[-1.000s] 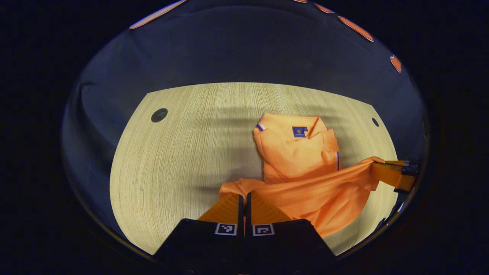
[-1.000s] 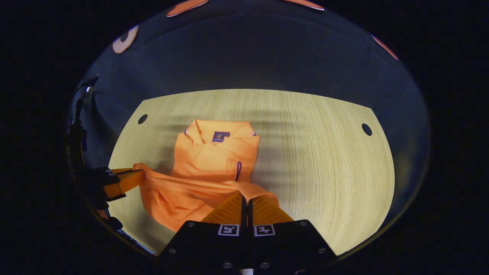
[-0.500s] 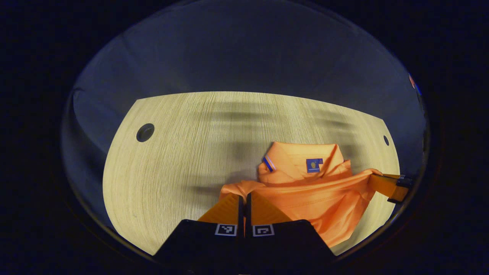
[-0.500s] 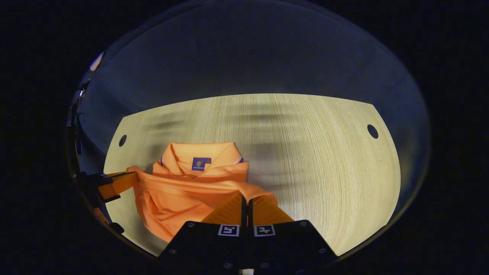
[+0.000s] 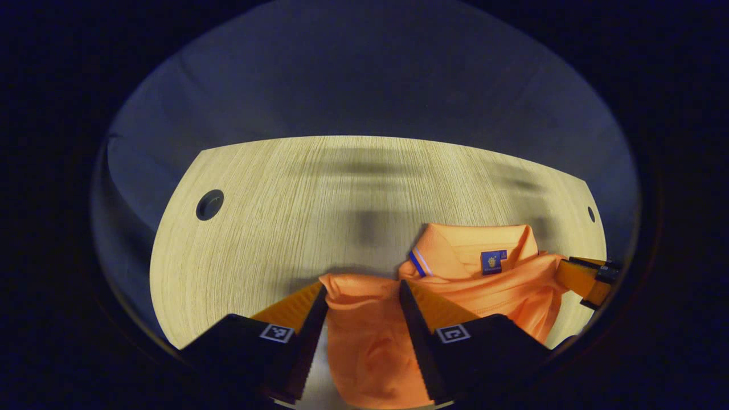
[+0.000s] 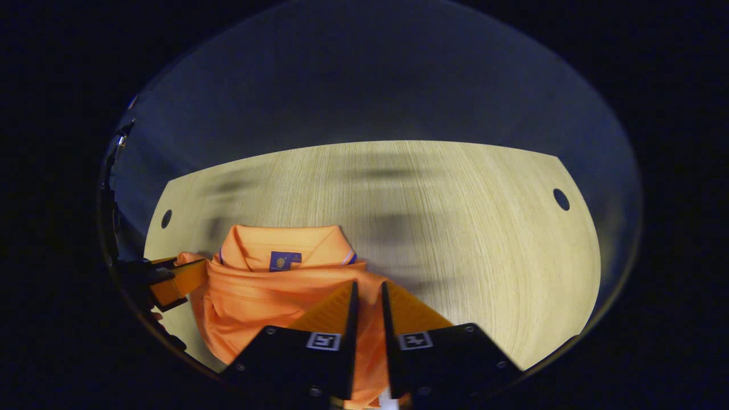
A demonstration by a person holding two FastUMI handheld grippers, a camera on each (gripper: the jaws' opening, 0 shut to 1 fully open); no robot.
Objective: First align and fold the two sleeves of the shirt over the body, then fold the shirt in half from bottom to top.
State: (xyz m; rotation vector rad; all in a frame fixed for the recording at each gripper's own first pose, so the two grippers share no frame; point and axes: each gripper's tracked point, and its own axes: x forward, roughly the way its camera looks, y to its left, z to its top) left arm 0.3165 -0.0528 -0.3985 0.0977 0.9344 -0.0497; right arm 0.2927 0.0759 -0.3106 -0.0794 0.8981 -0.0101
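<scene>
The left gripper, which half a second ago was pinched tight on the hem of the orange shirt, now stands with its fingers wide apart, and the cloth lies slack between them rather than stretched up from the desk. The right gripper has begun to part as well: a narrow gap shows between its fingers where a moment before they were pressed together, with the fabric under them, and they no longer look to be pressing on it. In the left gripper view the right gripper shows far off at the shirt's other corner. The hem has been carried up to just below the collar, so the lower half of the shirt now covers the folded sleeves and body that were open to view a second ago. The shirt lies on the near part of the desk, collar away from the grippers. I judge the bottom-to-top fold laid and being released; what remains is drawing both grippers clear without dragging the top layer askew.
</scene>
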